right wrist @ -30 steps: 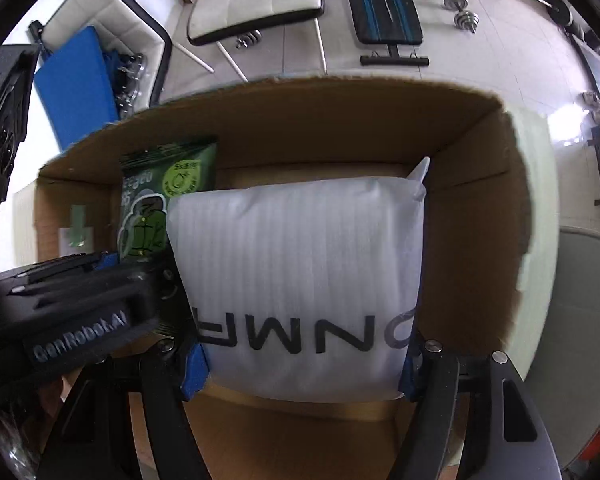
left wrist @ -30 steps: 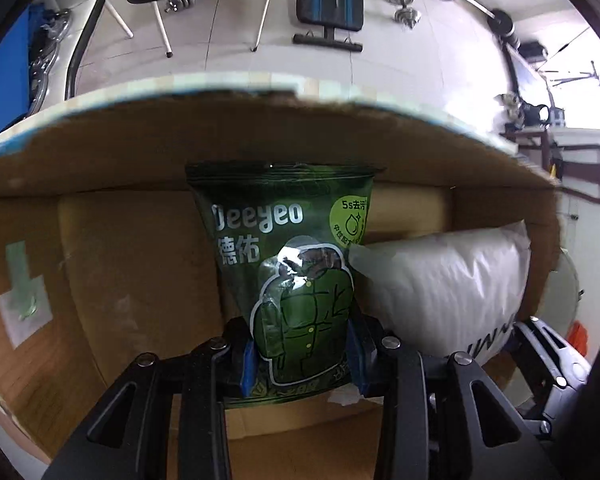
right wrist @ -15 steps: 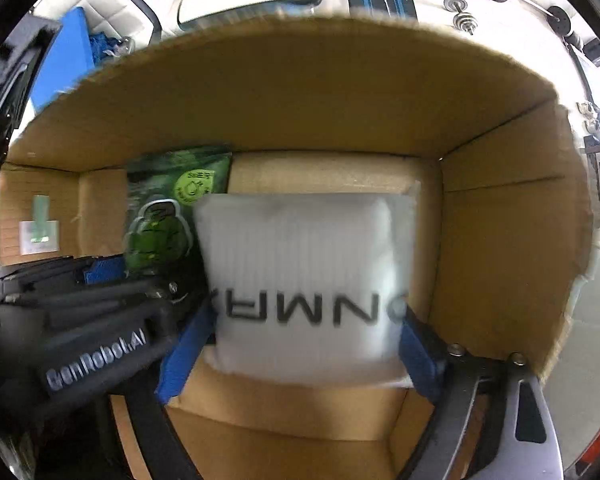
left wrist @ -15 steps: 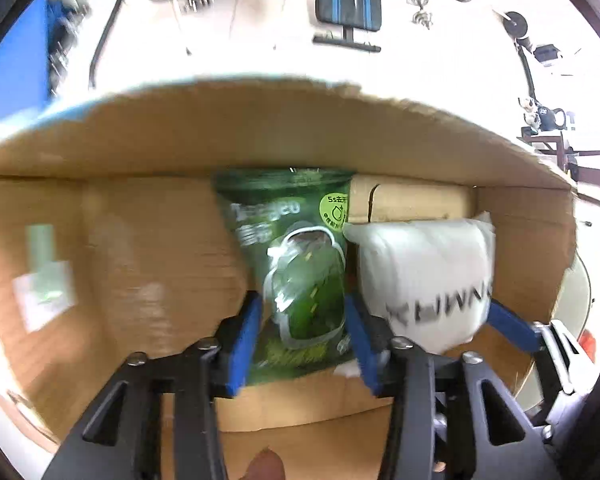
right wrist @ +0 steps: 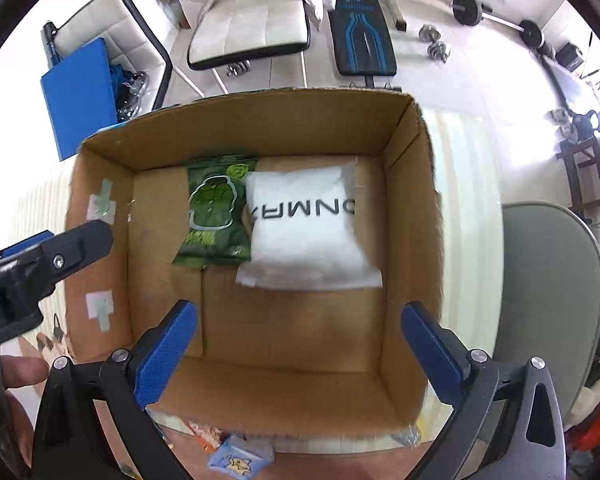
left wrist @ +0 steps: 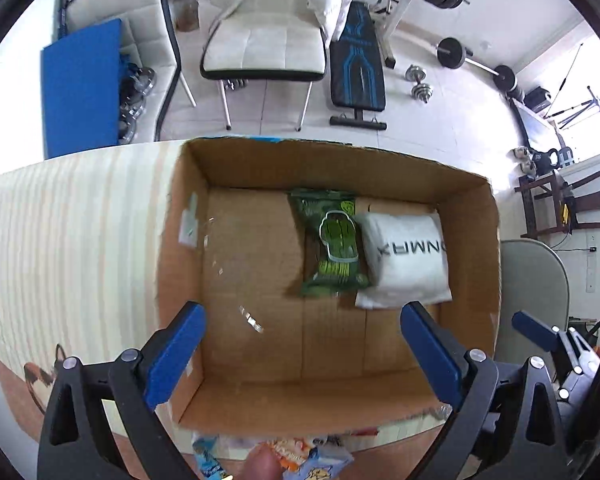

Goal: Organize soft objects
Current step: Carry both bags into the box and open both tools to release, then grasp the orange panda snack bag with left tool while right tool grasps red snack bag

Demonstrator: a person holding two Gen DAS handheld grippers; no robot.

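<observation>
Inside box, white "ONMAX" pack

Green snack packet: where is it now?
The green snack packet lies flat on the cardboard box floor near the far wall, its right edge against the white pouch.

One open brown cardboard box holds two soft packs: one green printed plastic pouch and one white padded plastic bag. Perhaps three small colourful packets lie below its near wall, partly hidden.
</observation>
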